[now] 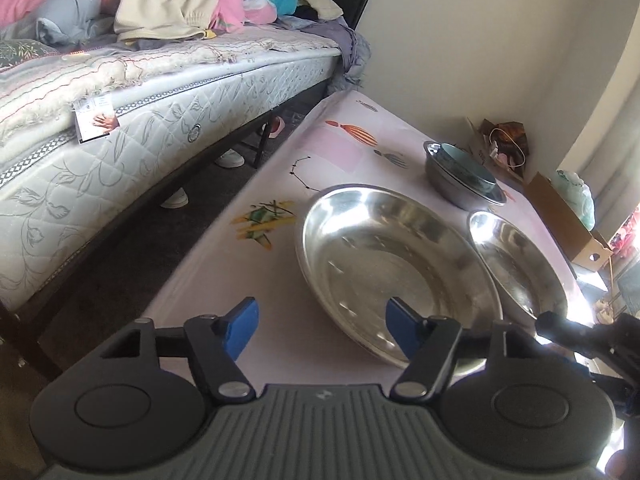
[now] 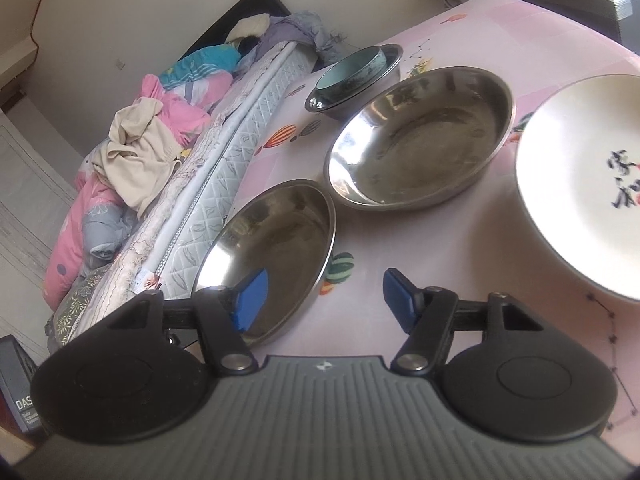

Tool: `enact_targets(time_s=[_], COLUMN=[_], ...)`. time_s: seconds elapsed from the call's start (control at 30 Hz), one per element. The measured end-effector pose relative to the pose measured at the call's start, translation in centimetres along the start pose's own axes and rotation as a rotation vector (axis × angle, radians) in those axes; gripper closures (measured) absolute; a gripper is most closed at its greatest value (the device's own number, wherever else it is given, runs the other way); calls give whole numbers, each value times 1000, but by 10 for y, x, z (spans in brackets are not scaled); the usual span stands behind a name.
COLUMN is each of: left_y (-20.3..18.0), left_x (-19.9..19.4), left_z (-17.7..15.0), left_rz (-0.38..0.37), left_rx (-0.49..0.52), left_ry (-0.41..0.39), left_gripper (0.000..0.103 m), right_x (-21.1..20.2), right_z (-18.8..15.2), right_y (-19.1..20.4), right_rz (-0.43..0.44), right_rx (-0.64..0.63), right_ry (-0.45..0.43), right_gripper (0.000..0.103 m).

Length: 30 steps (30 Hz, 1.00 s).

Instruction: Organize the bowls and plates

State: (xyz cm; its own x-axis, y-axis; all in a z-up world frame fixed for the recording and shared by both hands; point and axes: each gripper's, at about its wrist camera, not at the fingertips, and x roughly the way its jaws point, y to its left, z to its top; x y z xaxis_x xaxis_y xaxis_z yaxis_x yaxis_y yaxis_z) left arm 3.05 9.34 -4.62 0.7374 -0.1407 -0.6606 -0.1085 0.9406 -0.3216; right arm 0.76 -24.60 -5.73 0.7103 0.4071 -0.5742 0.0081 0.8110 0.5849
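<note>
In the left wrist view a wide steel plate point(image 1: 392, 276) lies on the pink tablecloth point(image 1: 224, 280). A second steel plate point(image 1: 516, 264) lies to its right. My left gripper point(image 1: 322, 328) is open at the wide plate's near rim: the right pad hangs over the rim, the left pad over bare cloth, and neither touches metal. In the right wrist view my right gripper point(image 2: 326, 300) is open too. Its left pad is above the nearest steel plate point(image 2: 276, 248) and its right pad above the cloth. Beyond lie a larger steel plate point(image 2: 420, 136) and a white flower-printed plate point(image 2: 580, 176).
A steel bowl point(image 1: 448, 188) holding a teal bowl point(image 1: 468, 168) stands at the far end of the table; the stack point(image 2: 352, 76) shows in the right view as well. A bed point(image 1: 120, 128) piled with clothes runs along the table's left side. Cardboard boxes point(image 1: 568, 224) sit on the far right.
</note>
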Motion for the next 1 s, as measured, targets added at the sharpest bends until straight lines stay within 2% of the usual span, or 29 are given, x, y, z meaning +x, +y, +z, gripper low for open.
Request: enact_targets(time_s=[0.2, 0.33, 0.43, 0.57, 0.63, 0.73, 0.8, 0.9, 1.0], left_y=[12, 16, 19, 20, 20, 19, 17, 19, 19], left_x=[16, 27, 36, 45, 49, 51, 51, 50, 46], left_z=[14, 21, 25, 26, 26, 26, 26, 26, 25], left_rz=[-12, -23, -29, -42, -45, -67, -63, -76, -80], left_rx=[-21, -27, -30, -22, -18, -17, -15, -37, -35], left_ry=[2, 7, 20, 40, 51, 55, 55, 66, 72], left_gripper=[41, 48, 57, 74, 81, 90, 90, 90, 90], right_x=[34, 54, 64, 74, 77, 82, 85, 85, 83], right_z=[9, 11, 12, 13, 14, 14, 15, 15, 13], right_y=[7, 9, 10, 9, 6, 7, 5, 5, 9], right_rz=[-14, -27, -41, -61, -68, -78, -79, -62, -63], right_rx=[-8, -16, -20, -22, -18, -25, -12, -3, -14], right_ry=[27, 53, 66, 75, 77, 75, 77, 81, 80], right_gripper=[54, 57, 57, 59, 63, 76, 85, 92, 94])
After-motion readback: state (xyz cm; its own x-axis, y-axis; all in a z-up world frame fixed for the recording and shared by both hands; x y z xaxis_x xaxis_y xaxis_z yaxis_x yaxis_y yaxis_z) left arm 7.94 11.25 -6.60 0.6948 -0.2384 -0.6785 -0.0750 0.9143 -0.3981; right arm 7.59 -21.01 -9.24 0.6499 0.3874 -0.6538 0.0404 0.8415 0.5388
